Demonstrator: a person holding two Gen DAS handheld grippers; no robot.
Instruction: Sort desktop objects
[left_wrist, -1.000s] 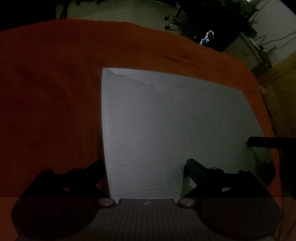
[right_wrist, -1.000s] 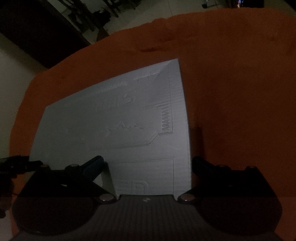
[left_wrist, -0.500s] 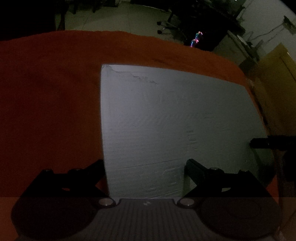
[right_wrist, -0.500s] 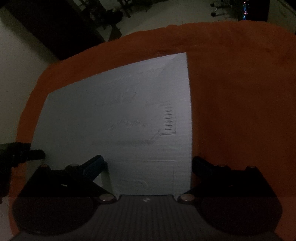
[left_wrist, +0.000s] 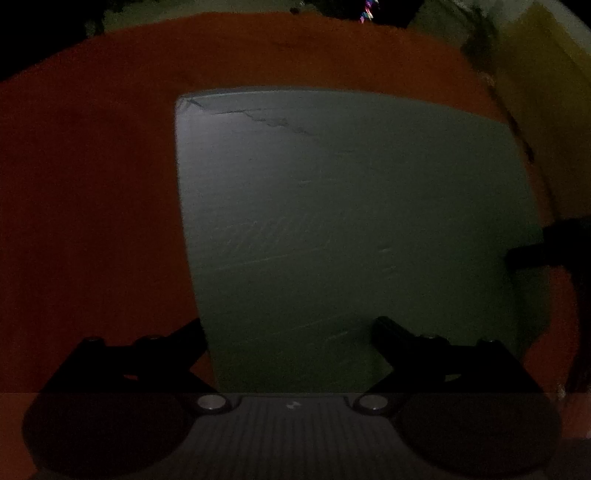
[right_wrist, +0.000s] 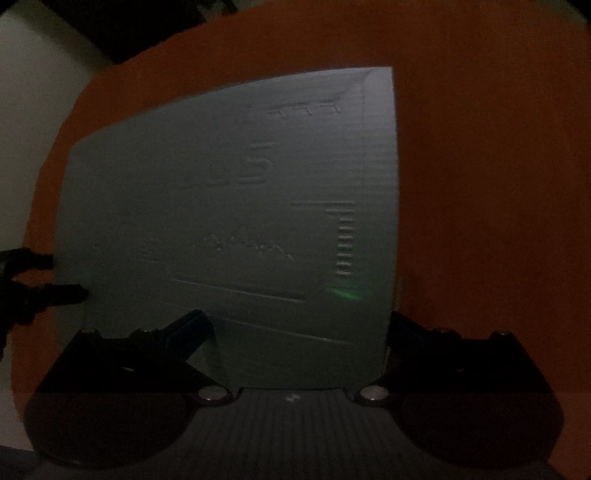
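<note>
A large flat grey sheet with embossed lines (left_wrist: 347, 221) lies on an orange cloth (left_wrist: 92, 184); it also shows in the right wrist view (right_wrist: 229, 206). My left gripper (left_wrist: 290, 328) is open, its jaws astride the sheet's near left edge. My right gripper (right_wrist: 299, 321) is open, astride the sheet's near right edge. Each gripper's dark fingers show at the side of the other view, the right's in the left wrist view (left_wrist: 535, 254) and the left's in the right wrist view (right_wrist: 55, 291). The scene is very dark.
The orange cloth (right_wrist: 480, 166) covers the table around the sheet. Past its far edge are a dim floor, coloured lights (left_wrist: 367, 9) and a yellowish surface (left_wrist: 546, 92) at the right. A pale wall (right_wrist: 33, 74) is at the left.
The light has dimmed sharply. Both grippers have moved closer over the sheet, which now fills more of each view. Both remain open.
</note>
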